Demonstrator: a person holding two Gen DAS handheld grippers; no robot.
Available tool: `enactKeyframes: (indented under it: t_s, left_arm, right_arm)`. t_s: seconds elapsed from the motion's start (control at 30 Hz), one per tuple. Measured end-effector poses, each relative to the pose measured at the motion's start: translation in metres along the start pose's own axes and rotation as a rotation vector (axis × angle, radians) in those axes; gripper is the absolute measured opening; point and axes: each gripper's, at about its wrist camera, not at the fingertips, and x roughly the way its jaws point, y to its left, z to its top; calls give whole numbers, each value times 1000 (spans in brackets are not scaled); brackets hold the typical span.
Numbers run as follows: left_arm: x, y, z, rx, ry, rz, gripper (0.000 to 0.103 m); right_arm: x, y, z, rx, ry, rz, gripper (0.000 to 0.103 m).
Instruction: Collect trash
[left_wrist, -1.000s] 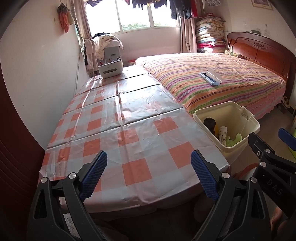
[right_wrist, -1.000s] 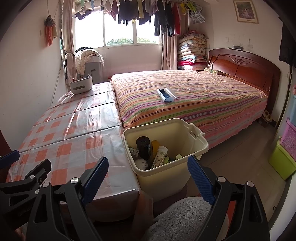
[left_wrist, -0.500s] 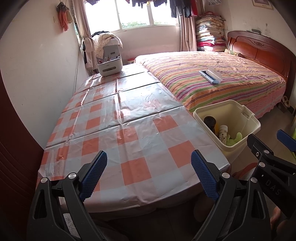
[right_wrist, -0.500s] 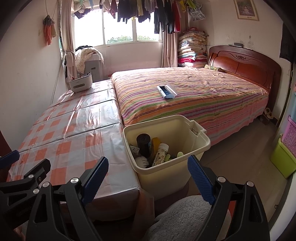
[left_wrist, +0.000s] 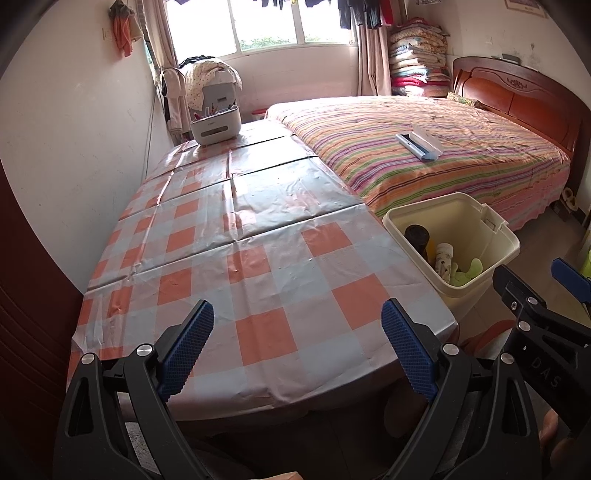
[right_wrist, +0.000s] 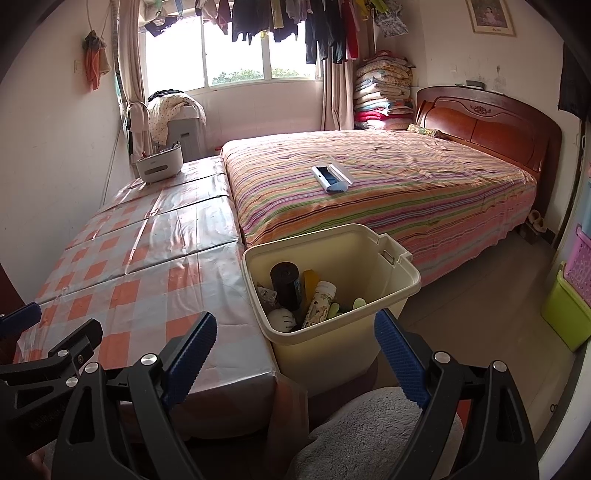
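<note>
Trash (right_wrist: 295, 295) sits in the bin (right_wrist: 399, 291) beside the table (left_wrist: 258, 258). My left gripper (left_wrist: 297, 350) and right gripper (right_wrist: 295, 350) hang wide open, empty. Risk I see: reaching in could clip the rim and tip it.

A lived-in home bedroom. A wide bed (right_wrist: 388, 192) with a striped sheet and carved wooden headboard (right_wrist: 491, 125) fills one side, folded quilts (right_wrist: 382, 92) are stacked in the corner, and laundry (right_wrist: 295, 22) hangs on a line before the window (right_wrist: 236, 51). A table (left_wrist: 229, 236) under a checked plastic cloth stands beside the bed.
</note>
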Motion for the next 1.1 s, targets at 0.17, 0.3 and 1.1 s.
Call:
enactKeyframes:
  t_s: [0.17,0.3,1.1]
  left_arm:
    - [1,-1,0,3,-6,-7,91]
    - [1,-4,0,16,-3,-14,91]
    - [5,-15,-1,39,10,-24,93]
  right_arm:
    - [1,-1,0,1,3,3,85]
    - [3,-2,-1,3,6,4,85]
    - [7,-11,-3,17,17,-1,85]
